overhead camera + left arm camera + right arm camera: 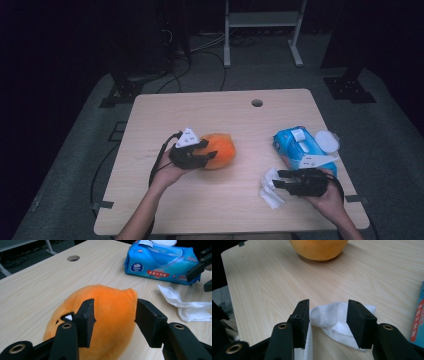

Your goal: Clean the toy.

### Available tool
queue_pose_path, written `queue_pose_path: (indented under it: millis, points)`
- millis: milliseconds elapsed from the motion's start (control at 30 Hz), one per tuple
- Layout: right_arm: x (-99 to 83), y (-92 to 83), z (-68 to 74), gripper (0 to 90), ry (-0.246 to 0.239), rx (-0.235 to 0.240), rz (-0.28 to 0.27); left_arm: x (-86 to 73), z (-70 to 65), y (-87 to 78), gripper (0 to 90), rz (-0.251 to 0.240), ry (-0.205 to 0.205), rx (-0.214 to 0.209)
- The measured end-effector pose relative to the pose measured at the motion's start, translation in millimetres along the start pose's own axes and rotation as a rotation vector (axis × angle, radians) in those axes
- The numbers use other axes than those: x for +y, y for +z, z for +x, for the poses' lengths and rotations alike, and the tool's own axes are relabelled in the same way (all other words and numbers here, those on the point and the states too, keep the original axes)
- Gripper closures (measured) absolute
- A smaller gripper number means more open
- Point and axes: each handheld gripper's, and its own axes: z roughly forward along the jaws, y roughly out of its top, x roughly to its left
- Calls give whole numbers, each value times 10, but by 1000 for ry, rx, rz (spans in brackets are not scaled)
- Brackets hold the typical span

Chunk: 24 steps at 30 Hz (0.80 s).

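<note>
Dark room, grey floor mat, white frame stand behind. Light wood desk (200, 210), round cable hole near far edge. Blue wipes pack (300, 147) at right, lid flipped up. Orange plush toy (218, 150) near desk middle; left gripper (113, 320) straddles it, fingers partly spread, no clear squeeze visible. White wipe (332, 317) crumpled on desk before pack, between right gripper (327, 322) fingers, spread, not pinching. Step, likely: toy steadied, wipe being picked up. Next: close right fingers on wipe, carry to toy.
</note>
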Motion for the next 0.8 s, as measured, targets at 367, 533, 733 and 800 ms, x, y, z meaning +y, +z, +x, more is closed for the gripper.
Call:
queue_pose_path:
  millis: [367, 533, 733, 800]
  points:
    - [-9, -15, -12, 497, 9, 3, -7, -116, 46, -190, 463, 7, -18, 13]
    - [-14, -20, -27, 494, 9, 0, -9, -166, 50, -250, 452, 6, -26, 19]
    - [-16, -17, -26, 491, 11, -5, -9, -235, 73, -329, 437, 13, -35, 24]
    - [-15, -13, -28, 489, 13, -4, -7, -260, 82, -346, 432, 16, -42, 27]
